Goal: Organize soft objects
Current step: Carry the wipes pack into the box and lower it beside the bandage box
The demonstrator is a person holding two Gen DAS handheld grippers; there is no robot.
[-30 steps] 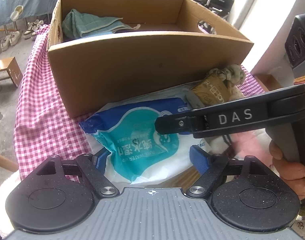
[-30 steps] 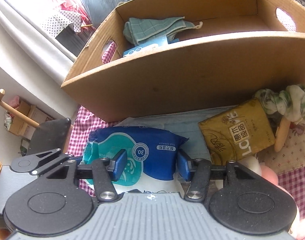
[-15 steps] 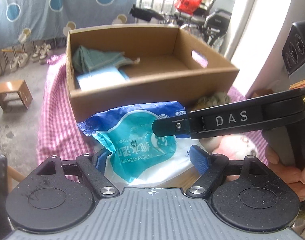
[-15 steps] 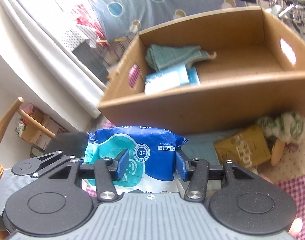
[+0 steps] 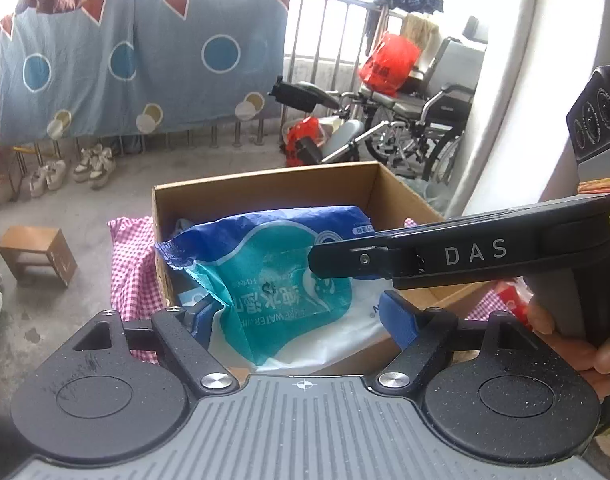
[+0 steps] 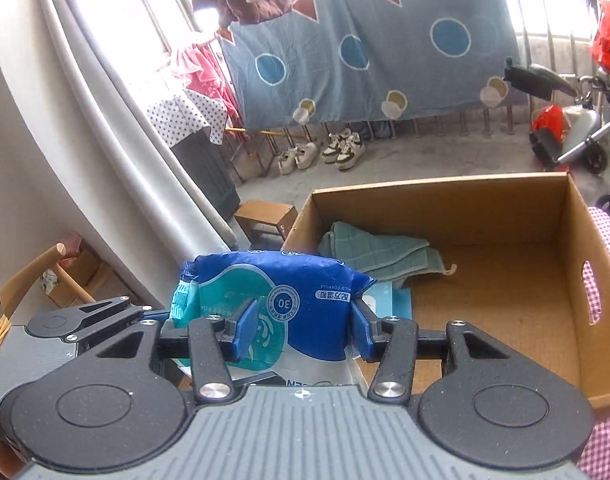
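A soft blue and teal wet-wipes pack point(image 5: 273, 276) is held up over the near edge of the cardboard box point(image 5: 265, 184). My left gripper point(image 5: 301, 316) is shut on one side of the pack. My right gripper point(image 6: 303, 324) is shut on the pack's other side point(image 6: 289, 296); its body crosses the left wrist view point(image 5: 465, 252). In the right wrist view the box point(image 6: 505, 208) holds a folded green cloth point(image 6: 377, 252) and a light blue packet point(image 6: 385, 298), half hidden behind the pack.
The box stands on a pink checked tablecloth point(image 5: 131, 264). A small wooden stool point(image 5: 37, 254) sits on the floor at left. A wooden chair point(image 6: 45, 268) is at the left of the right wrist view. Wheelchairs point(image 5: 417, 124) stand behind the box.
Both grippers have lifted the wipes pack off the table and carried it up to the box's near edge. The brown packet and plush things on the table have dropped out of view.
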